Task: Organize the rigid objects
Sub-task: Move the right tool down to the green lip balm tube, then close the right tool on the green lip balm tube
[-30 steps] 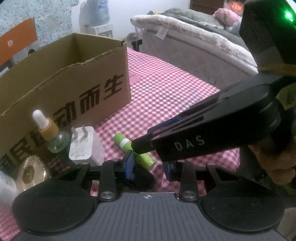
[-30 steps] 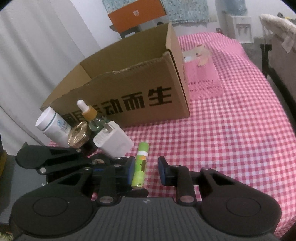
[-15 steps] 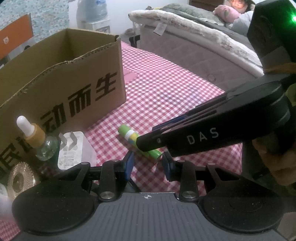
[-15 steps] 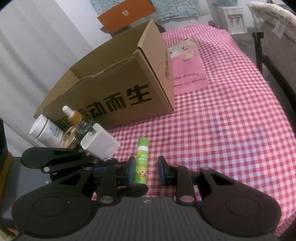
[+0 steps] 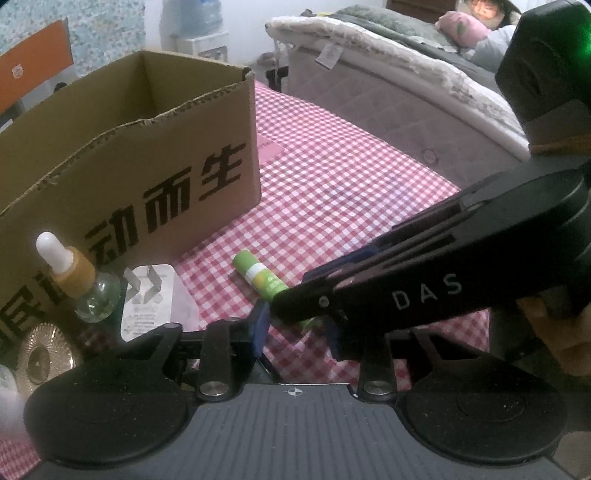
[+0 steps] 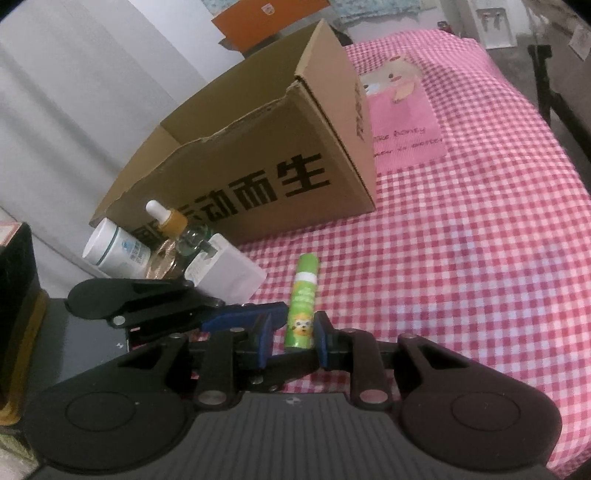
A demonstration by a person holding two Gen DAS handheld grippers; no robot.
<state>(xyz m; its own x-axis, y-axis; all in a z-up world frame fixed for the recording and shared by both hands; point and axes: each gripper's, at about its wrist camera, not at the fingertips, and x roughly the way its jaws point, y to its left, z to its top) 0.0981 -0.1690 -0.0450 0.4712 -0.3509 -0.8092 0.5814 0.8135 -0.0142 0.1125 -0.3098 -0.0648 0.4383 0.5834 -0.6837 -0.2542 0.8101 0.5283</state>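
Red-and-white checked cloth (image 6: 480, 258) over a table in a bedroom; work going on at its near edge.

- Right gripper (image 6: 293, 338): closed in around the lower end of the green tube (image 6: 303, 295). A second ago straddled it with clear slack on both sides; now one pad sits against it and the other is at most a sliver off. Read as a light clasp.
- Tube not yet lifted: lying flat on the cloth, cap end pointing toward the box, just beside the white charger plug (image 6: 229, 273).
- Left gripper (image 5: 295, 332): jaws just closing, now narrow. Only cloth and the tube's near end glimpsed through the gap, partly hidden by the right gripper's finger crossing in front. Pressing on nothing visible, so taken as empty. Parked hard against the tube's left side, as seen from the right wrist.
- Meaning for the task: tube probably the piece being picked, cardboard box (image 6: 258, 166) the likely destination. Open top, near wall torn along the edge. Lift not begun.
- Waiting in a tight cluster by the box's front corner: plug, dropper bottle (image 6: 173, 221), white jar (image 6: 114, 251), gold disc (image 6: 162, 262).
- Farther out on the cloth: pink cartoon panel (image 6: 402, 122), otherwise bare.
- Beyond: pale curtain (image 6: 74, 110) left, orange chair back (image 6: 269, 18) behind the box, bed (image 5: 406, 92) to the right, water dispenser (image 5: 195, 33) by the far wall.
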